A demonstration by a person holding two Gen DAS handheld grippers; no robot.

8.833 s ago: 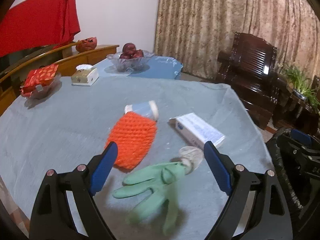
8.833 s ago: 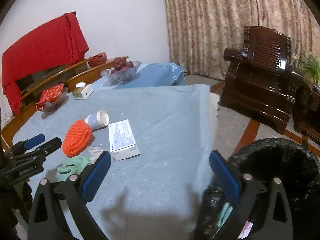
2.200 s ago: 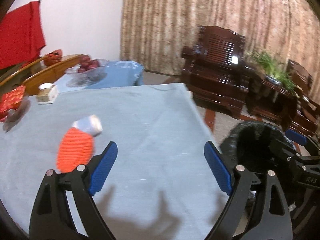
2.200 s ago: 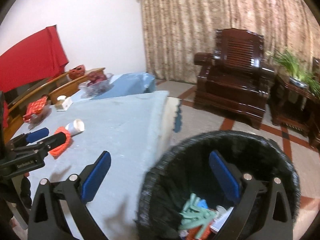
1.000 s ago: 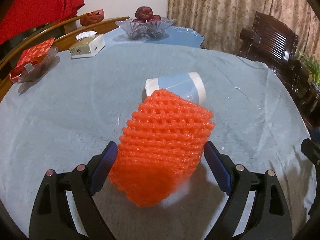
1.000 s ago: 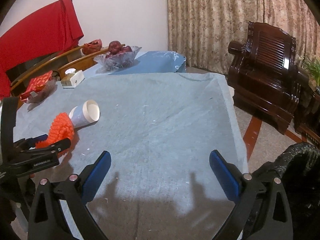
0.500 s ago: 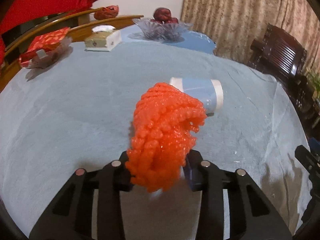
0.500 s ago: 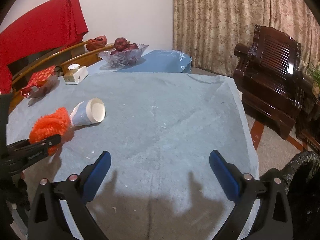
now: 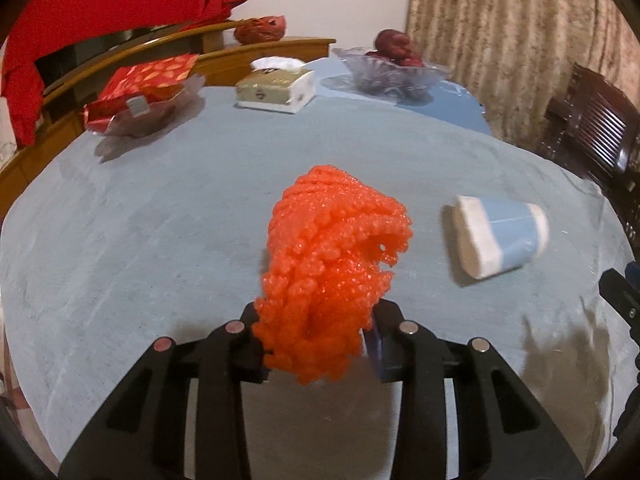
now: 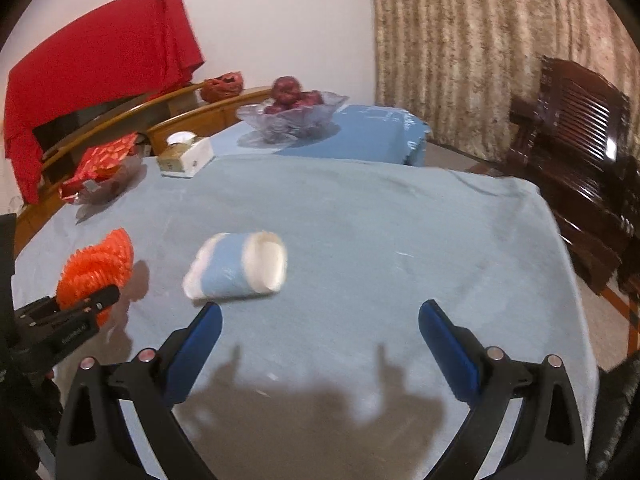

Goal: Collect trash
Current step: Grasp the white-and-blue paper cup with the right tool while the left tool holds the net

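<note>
My left gripper [image 9: 316, 344] is shut on the orange foam net [image 9: 332, 268] and holds it crumpled above the grey-blue tablecloth [image 9: 140, 240]. The net and left gripper also show at the left edge of the right wrist view [image 10: 96, 272]. A blue and white paper cup [image 9: 500, 236] lies on its side to the right of the net. In the right wrist view the cup [image 10: 240, 266] lies just beyond my right gripper's left finger. My right gripper [image 10: 320, 332] is open and empty above the table.
At the table's far side stand a tissue box [image 9: 276, 86], a dish with red packets [image 9: 140, 96] and a glass fruit bowl [image 9: 392, 68]. A dark wooden armchair [image 10: 576, 128] stands to the right. The black bin's rim [image 10: 616, 420] shows at lower right.
My left gripper has lifted the orange net off the table and swung left, so the cup now sits to its right. My right gripper has moved closer to the cup.
</note>
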